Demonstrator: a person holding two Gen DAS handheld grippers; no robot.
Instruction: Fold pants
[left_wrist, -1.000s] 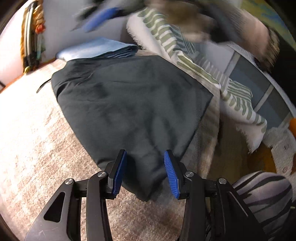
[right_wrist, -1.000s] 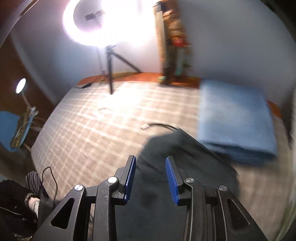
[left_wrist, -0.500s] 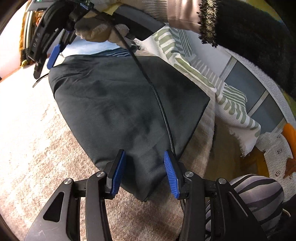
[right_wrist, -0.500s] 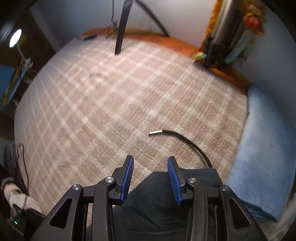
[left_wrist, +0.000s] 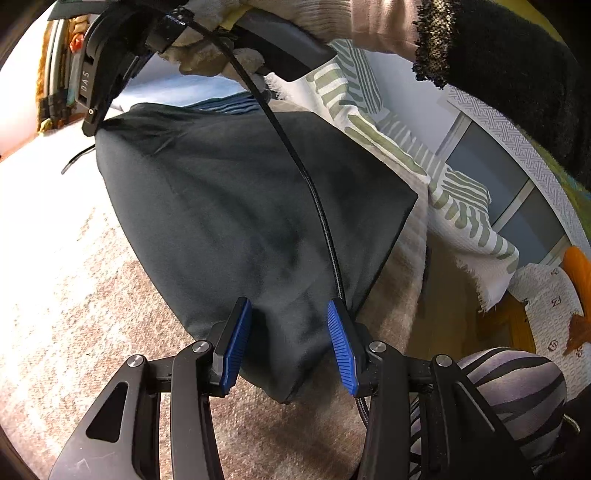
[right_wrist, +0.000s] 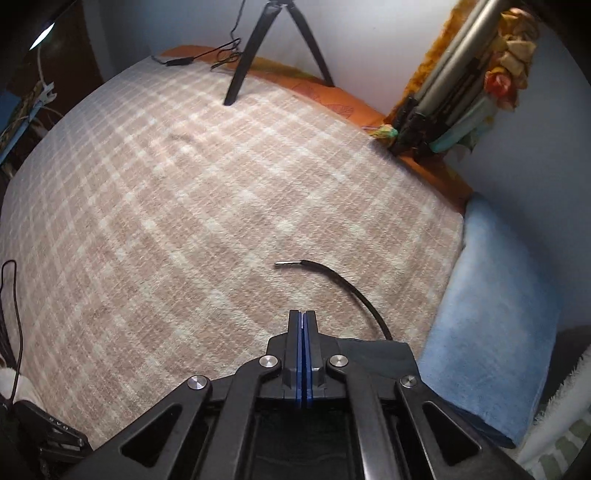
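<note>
The pants (left_wrist: 251, 206) lie folded on the bed (right_wrist: 184, 206). At eleven o'clock the right gripper (right_wrist: 304, 325) has just closed its fingers, apparently on a corner; the left gripper (left_wrist: 290, 339) hovers half-open at six, another fold likely remaining.

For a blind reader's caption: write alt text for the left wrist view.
Dark pants lie spread on a plaid blanket, their near corner between the open blue fingers of the left gripper. At the far corner, the right gripper, in a gloved hand, meets the fabric edge; a black cable crosses the pants.

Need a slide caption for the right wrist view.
Right gripper, jaws just shut, at the dark folded pants' far edge on the beige checked blanket.
</note>
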